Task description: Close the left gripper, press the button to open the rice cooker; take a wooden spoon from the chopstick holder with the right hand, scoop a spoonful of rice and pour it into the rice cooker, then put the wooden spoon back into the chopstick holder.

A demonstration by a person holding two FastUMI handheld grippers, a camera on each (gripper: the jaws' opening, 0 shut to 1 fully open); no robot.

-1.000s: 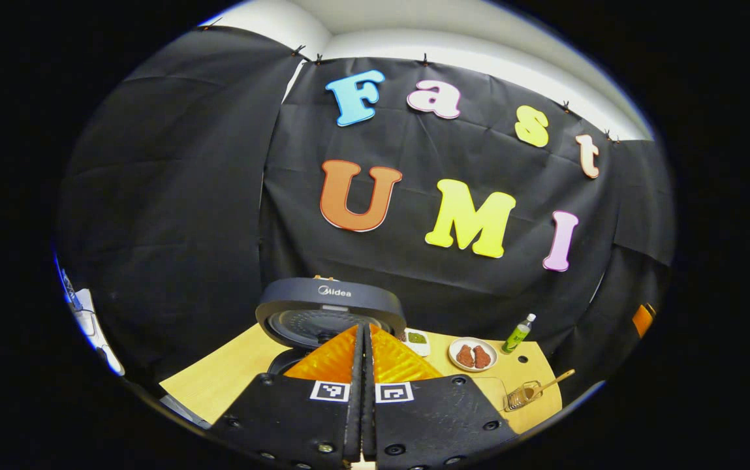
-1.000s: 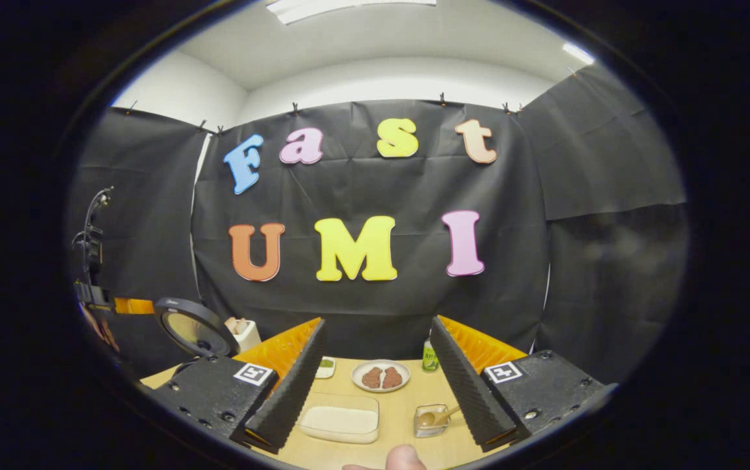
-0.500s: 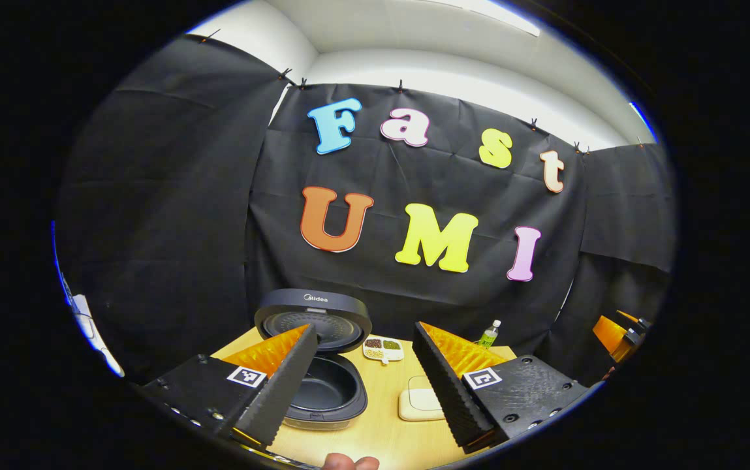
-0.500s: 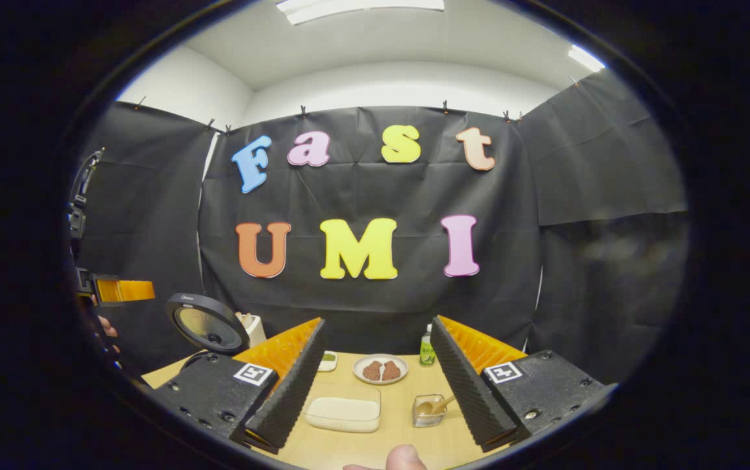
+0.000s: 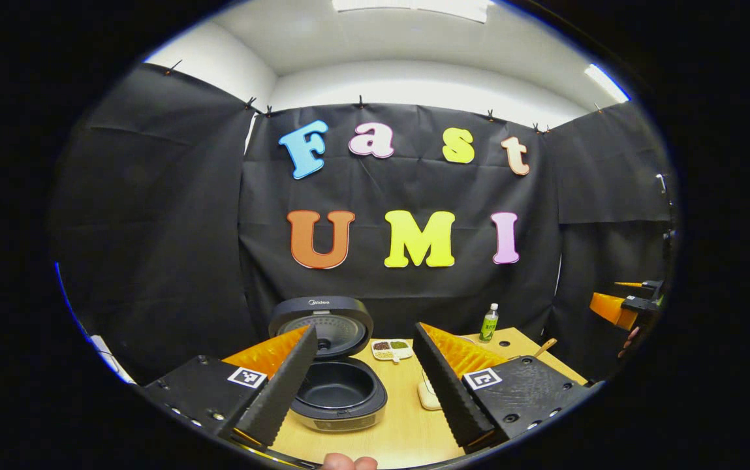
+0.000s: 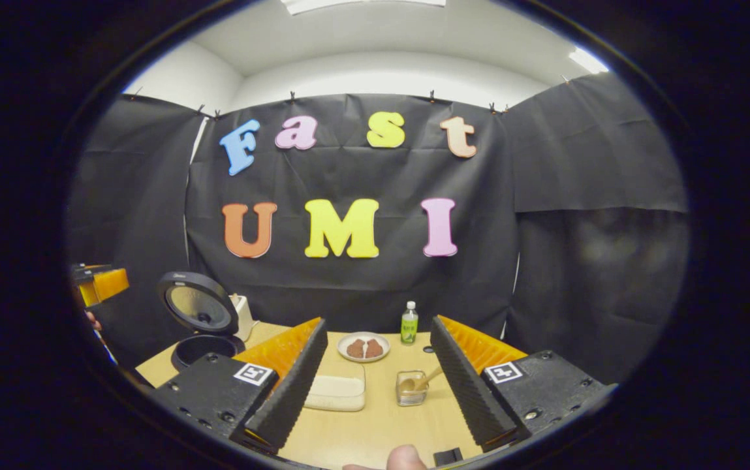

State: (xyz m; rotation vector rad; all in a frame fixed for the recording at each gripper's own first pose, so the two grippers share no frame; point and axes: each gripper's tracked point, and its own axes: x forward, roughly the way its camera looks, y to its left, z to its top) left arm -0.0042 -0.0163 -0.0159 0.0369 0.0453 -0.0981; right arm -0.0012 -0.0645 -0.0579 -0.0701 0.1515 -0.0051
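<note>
My left gripper point(image 5: 363, 375) hangs above the near edge of the wooden table point(image 5: 407, 431), its fingers spread wide with nothing between them, and my right gripper point(image 6: 375, 372) is spread just as wide and equally empty. Taking the rice cooker point(image 5: 339, 391) as the landmark: in the left gripper view it sits just beyond my left fingers, its lid point(image 5: 321, 324) standing up behind the dark, bare inner pot. Just right of the cooker lies the shallow tray of white rice point(image 6: 335, 391), and right of that, in the right gripper view, the clear chopstick holder point(image 6: 410, 389) stands with the wooden spoon point(image 6: 424, 378) leaning in it, handle tilted up to the right; it sits between my right fingers but well ahead of them, untouched. Farther back from the cooker are a small divided dish of beans point(image 5: 391, 348), a white plate with two brown pieces point(image 6: 363, 346) and a green bottle point(image 6: 407, 323) near the black cloth wall.
</note>
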